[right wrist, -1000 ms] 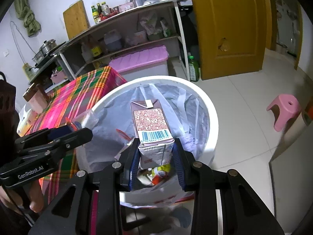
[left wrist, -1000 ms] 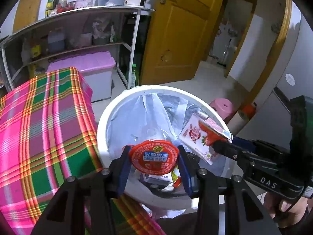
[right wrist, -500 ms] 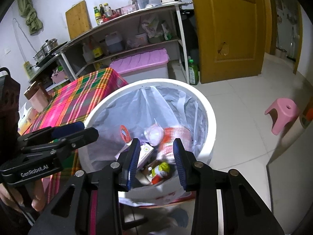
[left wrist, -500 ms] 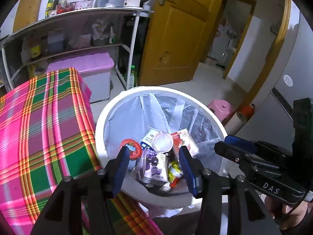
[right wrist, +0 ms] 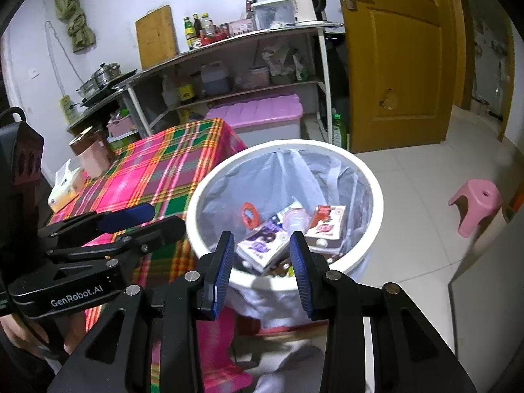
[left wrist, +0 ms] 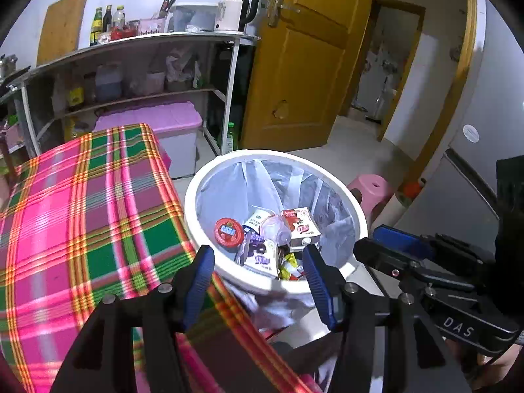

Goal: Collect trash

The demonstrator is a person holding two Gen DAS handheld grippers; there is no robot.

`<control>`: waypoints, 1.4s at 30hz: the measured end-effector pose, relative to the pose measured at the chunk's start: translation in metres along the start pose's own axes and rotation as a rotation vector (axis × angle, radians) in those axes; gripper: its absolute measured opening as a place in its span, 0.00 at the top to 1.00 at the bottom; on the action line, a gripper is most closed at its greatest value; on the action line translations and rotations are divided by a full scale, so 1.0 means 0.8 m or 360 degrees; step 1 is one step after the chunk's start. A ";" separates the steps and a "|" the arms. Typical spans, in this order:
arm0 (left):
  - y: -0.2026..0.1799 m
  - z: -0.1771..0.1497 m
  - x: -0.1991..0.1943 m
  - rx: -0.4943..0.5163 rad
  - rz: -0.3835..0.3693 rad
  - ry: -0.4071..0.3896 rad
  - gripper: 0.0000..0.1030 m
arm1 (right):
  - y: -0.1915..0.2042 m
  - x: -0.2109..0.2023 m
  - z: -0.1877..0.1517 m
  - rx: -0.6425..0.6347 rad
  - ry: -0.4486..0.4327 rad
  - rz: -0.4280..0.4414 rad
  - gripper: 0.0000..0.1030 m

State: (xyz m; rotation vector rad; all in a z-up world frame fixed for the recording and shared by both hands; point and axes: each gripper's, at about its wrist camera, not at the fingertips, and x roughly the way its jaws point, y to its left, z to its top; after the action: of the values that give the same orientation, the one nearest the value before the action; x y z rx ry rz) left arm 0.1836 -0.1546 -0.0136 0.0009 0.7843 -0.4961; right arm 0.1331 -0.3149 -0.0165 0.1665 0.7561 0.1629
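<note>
A white trash bin (left wrist: 196, 229) lined with a clear bag stands beside the table; it also shows in the right wrist view (right wrist: 376, 183). Inside lie a red-lidded cup (left wrist: 228, 232), a purple drink carton (right wrist: 262, 242), a strawberry milk carton (right wrist: 327, 226) and other wrappers. My left gripper (left wrist: 257, 273) is open and empty, just above the bin's near rim. My right gripper (right wrist: 262, 262) is open and empty, also over the near rim. Each gripper shows in the other's view.
A table with a pink and green plaid cloth (left wrist: 82, 213) stands left of the bin. A tissue pack (right wrist: 64, 185) and a brown box (right wrist: 91, 154) sit on it. Behind are a shelf rack (right wrist: 229, 75), a pink-lidded storage box (right wrist: 258, 114), a wooden door (right wrist: 393, 59) and a pink stool (right wrist: 475, 203).
Both grippers opened: the left let go of the red-lidded cup and the right let go of the milk carton. Both items now lie in the bin. Both grippers pulled back a little.
</note>
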 end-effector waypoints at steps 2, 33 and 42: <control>0.000 -0.005 -0.012 -0.0002 0.0014 -0.0015 0.46 | 0.006 -0.008 -0.004 -0.0009 -0.0012 0.0006 0.64; -0.004 -0.083 -0.134 -0.0044 0.0180 -0.0168 0.46 | 0.057 -0.091 -0.064 -0.0097 -0.0098 0.0022 0.63; -0.002 -0.085 -0.134 -0.0055 0.0186 -0.0172 0.46 | 0.058 -0.091 -0.065 -0.0096 -0.0098 0.0023 0.63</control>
State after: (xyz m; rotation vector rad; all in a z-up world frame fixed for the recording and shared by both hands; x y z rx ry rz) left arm 0.0725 -0.0980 0.0104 -0.0120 0.6824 -0.3687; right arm 0.0411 -0.2802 0.0041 0.1190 0.6880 0.1935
